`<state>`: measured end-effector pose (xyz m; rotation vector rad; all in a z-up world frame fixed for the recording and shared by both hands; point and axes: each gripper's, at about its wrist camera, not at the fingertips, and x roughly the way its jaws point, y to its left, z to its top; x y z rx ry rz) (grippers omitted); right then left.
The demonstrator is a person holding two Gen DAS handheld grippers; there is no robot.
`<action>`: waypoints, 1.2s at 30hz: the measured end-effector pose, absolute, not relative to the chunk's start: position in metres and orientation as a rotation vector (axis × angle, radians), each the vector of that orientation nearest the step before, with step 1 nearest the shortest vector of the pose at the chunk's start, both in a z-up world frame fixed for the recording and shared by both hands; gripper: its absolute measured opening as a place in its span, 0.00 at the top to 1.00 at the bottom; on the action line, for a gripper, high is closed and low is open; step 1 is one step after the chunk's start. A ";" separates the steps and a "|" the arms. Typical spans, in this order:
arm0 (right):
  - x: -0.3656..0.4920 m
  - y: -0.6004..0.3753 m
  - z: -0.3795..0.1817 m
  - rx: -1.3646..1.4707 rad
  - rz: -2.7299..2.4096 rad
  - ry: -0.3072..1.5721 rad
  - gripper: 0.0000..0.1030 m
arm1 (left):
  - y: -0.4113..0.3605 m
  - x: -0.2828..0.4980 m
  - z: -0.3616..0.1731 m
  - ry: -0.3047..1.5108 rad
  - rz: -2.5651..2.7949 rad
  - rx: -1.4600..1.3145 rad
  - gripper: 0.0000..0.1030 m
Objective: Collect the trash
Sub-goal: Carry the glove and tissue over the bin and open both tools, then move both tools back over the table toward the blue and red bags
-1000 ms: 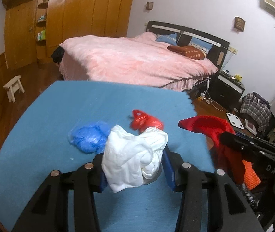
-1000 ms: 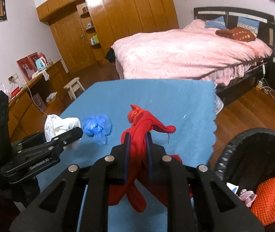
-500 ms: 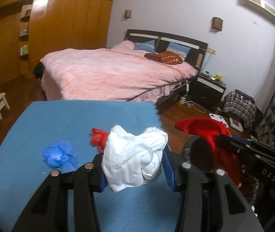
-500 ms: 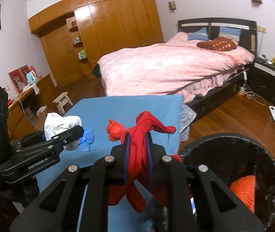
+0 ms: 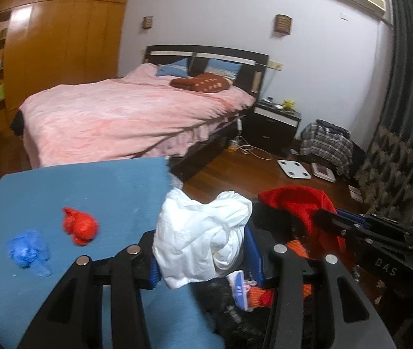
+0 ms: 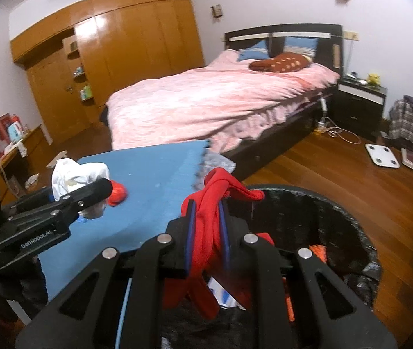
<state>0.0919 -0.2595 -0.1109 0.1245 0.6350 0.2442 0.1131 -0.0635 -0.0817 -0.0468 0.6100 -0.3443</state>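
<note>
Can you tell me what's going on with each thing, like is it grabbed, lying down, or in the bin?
Left claw: shut on the white bag.
White bag: crumpled, held up at the table's edge.
Right claw: shut on the red bag.
Red bag: hanging above the bin.
Bin: open, trash already inside.
Red wad: lying loose on the blue table.
Blue wad: lying loose beside it.

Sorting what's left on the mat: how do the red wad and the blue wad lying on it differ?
The red wad is a tight, opaque knot; the blue wad is looser and flatter, with a pale, see-through edge. The red wad lies farther in on the blue mat, the blue wad nearer the camera and to its left. Both look like crumpled thin plastic, lying free of either gripper.
</note>
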 end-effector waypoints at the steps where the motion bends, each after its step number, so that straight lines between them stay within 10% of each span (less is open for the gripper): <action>1: 0.091 -0.266 -0.113 0.127 0.231 0.638 0.86 | -0.068 0.114 -0.083 0.611 -0.353 -0.044 0.55; 20: 0.096 -0.327 -0.160 0.143 0.084 0.721 0.80 | -0.147 0.140 -0.123 0.689 -0.513 -0.008 0.46; 30: 0.090 -0.341 -0.164 0.134 0.006 0.712 0.22 | -0.136 0.143 -0.124 0.692 -0.497 -0.026 0.16; 36: 0.085 -0.332 -0.155 0.132 0.026 0.655 0.06 | -0.104 0.141 -0.114 0.658 -0.419 -0.020 0.09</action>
